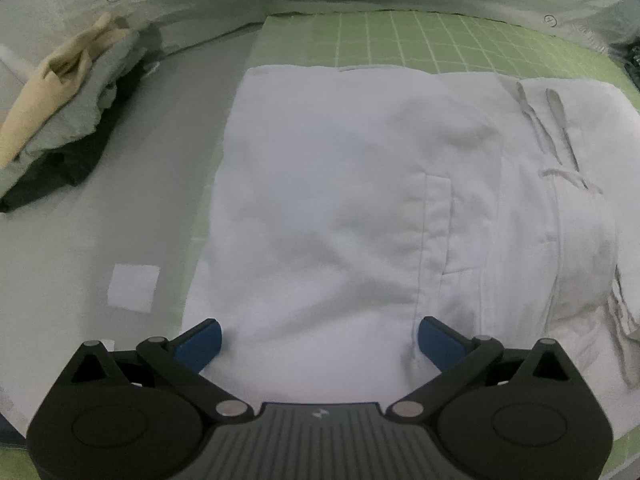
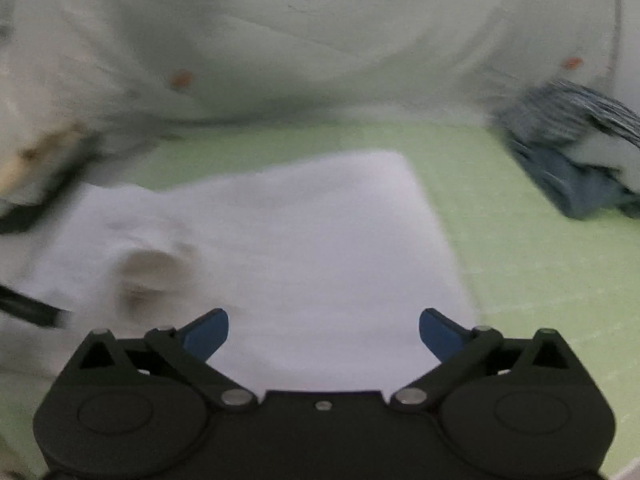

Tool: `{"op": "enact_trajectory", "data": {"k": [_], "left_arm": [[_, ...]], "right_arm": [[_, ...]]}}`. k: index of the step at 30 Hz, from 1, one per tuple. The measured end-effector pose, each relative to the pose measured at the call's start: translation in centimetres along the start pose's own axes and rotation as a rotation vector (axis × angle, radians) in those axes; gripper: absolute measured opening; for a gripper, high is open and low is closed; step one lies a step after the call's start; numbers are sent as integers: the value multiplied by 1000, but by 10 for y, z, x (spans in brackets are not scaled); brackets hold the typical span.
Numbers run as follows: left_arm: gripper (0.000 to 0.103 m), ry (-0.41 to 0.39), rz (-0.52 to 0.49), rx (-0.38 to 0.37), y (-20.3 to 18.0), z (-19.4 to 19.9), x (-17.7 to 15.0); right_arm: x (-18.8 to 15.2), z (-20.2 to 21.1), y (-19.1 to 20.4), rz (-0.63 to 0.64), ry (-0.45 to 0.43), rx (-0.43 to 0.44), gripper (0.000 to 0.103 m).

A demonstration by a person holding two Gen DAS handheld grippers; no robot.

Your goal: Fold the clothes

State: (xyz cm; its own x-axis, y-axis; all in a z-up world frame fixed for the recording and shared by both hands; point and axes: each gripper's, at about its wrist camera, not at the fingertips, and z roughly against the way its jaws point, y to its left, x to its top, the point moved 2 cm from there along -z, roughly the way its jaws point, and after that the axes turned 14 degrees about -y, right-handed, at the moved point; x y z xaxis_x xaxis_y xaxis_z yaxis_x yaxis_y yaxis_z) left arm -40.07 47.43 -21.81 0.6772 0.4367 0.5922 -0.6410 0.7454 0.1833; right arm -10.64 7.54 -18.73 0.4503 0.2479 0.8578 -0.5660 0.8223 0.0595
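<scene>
A folded white garment (image 1: 340, 200) with a pocket seam and drawstrings lies on the green grid mat (image 1: 400, 36). My left gripper (image 1: 320, 340) is open and empty, its blue pads (image 1: 200, 340) just above the garment's near edge. In the right wrist view, which is blurred, the same white garment (image 2: 300, 240) lies on the green mat (image 2: 520, 260). My right gripper (image 2: 324, 332) is open and empty above its near edge.
A pile of beige, grey and dark clothes (image 1: 60, 120) sits on the grey surface (image 1: 120, 220) at left. A white label (image 1: 134, 286) lies on that surface. A blue-grey folded stack (image 2: 580, 160) sits at right. The person's pale shirt (image 2: 320, 40) fills the background.
</scene>
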Motion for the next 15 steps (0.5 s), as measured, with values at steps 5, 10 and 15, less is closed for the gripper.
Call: {"op": "enact_trajectory", "data": {"k": [5, 10, 15], "left_arm": [[103, -18, -32, 50, -7, 2, 1], [103, -5, -44, 86, -11, -4, 5], [103, -12, -91, 115, -20, -5, 7]], "right_arm": [[-14, -29, -49, -90, 85, -85, 103], [-17, -53, -72, -114, 130, -57, 103], [-16, -61, -73, -113, 122, -29, 103]]}}
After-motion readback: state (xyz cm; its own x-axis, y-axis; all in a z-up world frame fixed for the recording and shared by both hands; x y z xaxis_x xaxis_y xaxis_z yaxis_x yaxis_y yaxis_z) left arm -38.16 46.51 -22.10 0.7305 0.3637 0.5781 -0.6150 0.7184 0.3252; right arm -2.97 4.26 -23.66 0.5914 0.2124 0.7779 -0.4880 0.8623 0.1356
